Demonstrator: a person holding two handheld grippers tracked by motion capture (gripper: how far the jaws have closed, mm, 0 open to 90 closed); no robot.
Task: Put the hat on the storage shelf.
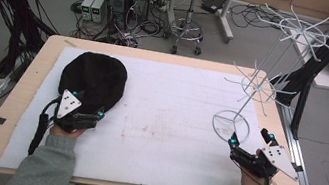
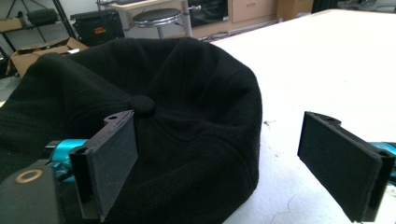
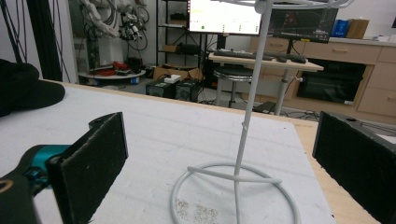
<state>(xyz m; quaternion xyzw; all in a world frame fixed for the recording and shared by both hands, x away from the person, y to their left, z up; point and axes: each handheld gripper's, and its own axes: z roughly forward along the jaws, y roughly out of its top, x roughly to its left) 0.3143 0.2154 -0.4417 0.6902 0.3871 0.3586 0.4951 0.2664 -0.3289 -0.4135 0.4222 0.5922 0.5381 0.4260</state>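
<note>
In the high view, a soft black fabric cap [image 1: 93, 80] lies on the white table mat [image 1: 161, 132], the left gripper [image 1: 90, 110] at its near edge. The left gripper view shows its jaws spread wide around the cap's rim, pads unpressed. In the right gripper view, the right gripper [image 3: 219, 172] gapes before the white wire stand [image 3: 238, 177]

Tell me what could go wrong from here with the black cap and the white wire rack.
1. The left gripper has open jaws at the edge of the black cap. One jaw lies over the soft fabric, so closing might pinch only a loose fold that slips out.
2. The white wire rack stands on a thin ring base before the open right gripper. A nudge could likely tip it.
3. Its thin prongs could snag the cap.
</note>
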